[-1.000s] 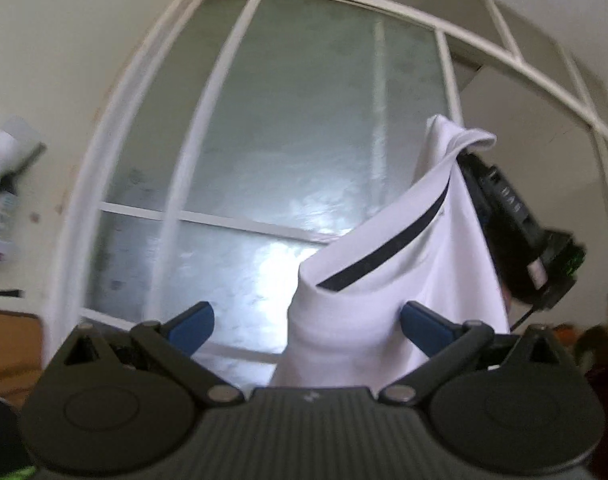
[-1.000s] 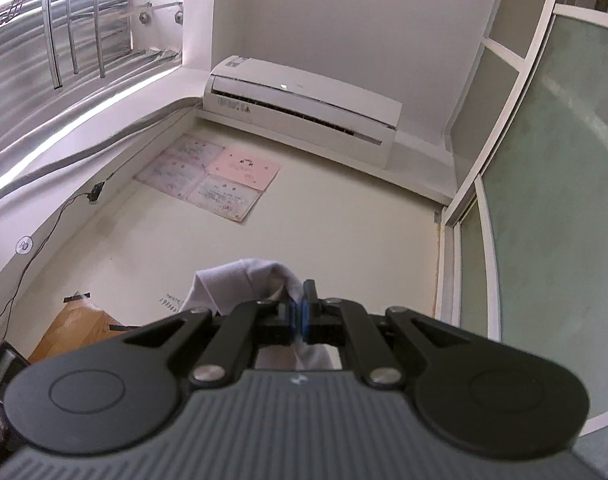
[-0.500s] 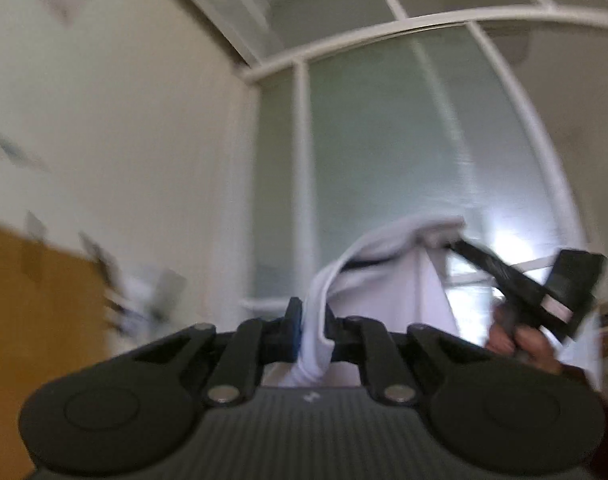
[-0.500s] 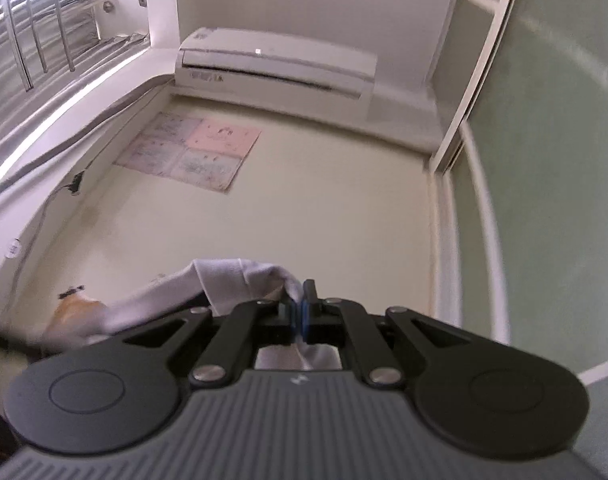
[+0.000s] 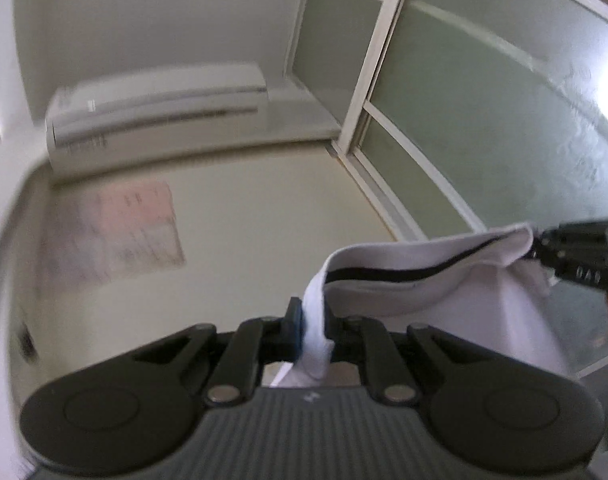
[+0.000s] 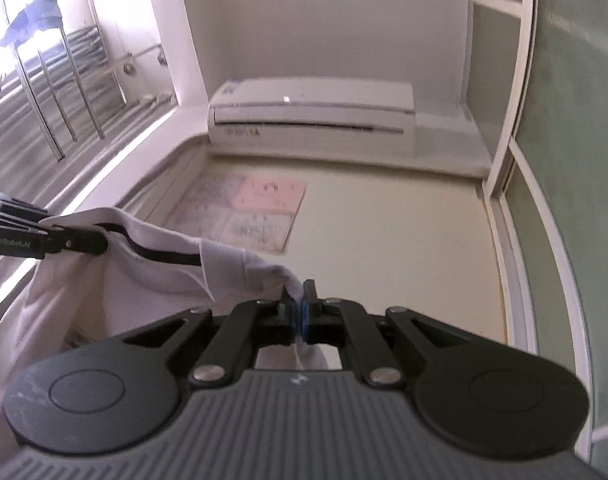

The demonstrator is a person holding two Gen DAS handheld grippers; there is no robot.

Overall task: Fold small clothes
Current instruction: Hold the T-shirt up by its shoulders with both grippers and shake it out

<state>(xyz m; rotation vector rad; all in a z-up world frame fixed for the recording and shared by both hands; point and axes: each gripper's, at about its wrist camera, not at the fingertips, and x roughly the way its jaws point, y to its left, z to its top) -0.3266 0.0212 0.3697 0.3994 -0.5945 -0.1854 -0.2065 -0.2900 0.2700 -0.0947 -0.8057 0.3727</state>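
While right gripper grips the white garment, left gripper, open a second ago, now clamps its other edge, stretched between.

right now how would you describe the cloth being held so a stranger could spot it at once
Below the wall-mounted white air conditioner and beside the frosted glass partition, two black tools are raised. Stretched between the left tool and the right tool hangs a small white fabric garment. Its thin black stripe along the top edge marks it out.
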